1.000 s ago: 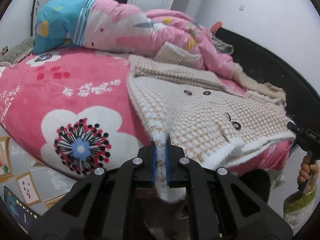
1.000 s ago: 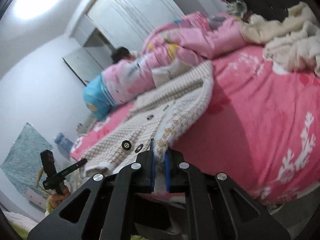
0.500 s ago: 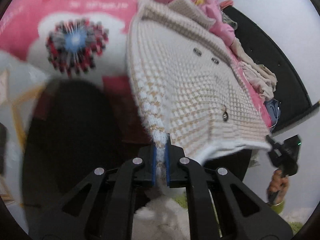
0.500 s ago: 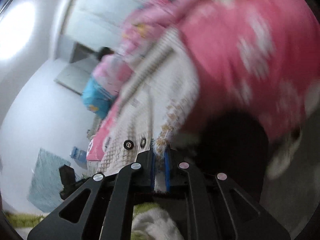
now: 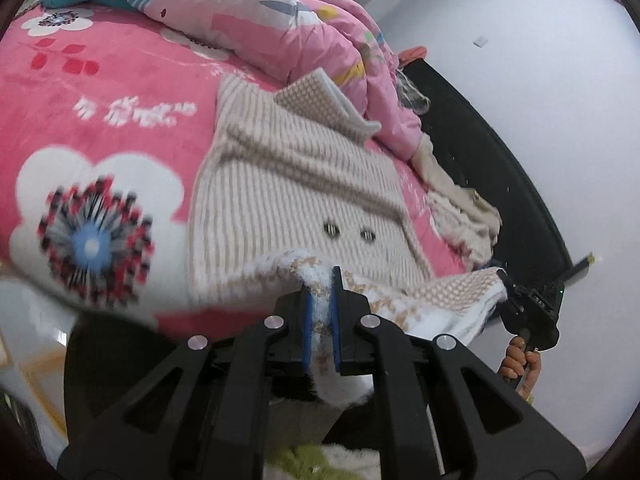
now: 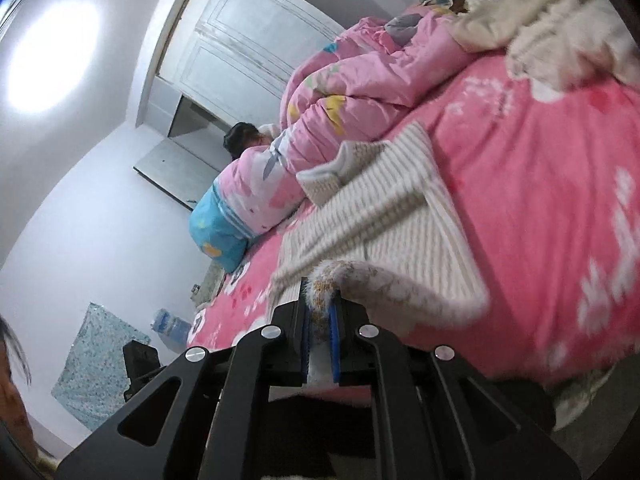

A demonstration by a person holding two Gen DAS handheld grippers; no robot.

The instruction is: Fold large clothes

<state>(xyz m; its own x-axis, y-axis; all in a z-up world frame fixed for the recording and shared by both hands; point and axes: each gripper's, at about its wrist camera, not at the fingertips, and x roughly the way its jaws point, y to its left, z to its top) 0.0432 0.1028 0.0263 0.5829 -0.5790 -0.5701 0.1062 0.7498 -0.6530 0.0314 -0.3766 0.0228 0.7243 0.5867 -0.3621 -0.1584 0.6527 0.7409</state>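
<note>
A beige-and-white knitted cardigan (image 5: pixel 296 184) with dark buttons lies on the pink flowered bed (image 5: pixel 100 92). My left gripper (image 5: pixel 320 280) is shut on its fluffy white hem, lifted and folded back over the lower part of the garment. My right gripper (image 5: pixel 516 300) shows at the right of the left wrist view, holding the hem's other corner. In the right wrist view my right gripper (image 6: pixel 320 292) is shut on the hem, and the cardigan (image 6: pixel 380 216) stretches away over the bed (image 6: pixel 540 184).
A pink quilt (image 5: pixel 280 20) with a person under it lies at the far side of the bed. A cream garment (image 5: pixel 456 200) is heaped by the black headboard (image 5: pixel 500 152). A white wardrobe (image 6: pixel 248 40) stands behind. The bed's near edge is just below the grippers.
Both grippers have swung up from below the bed edge and carried the hem forward over the cardigan, so its bottom now curls back over the lower part.
</note>
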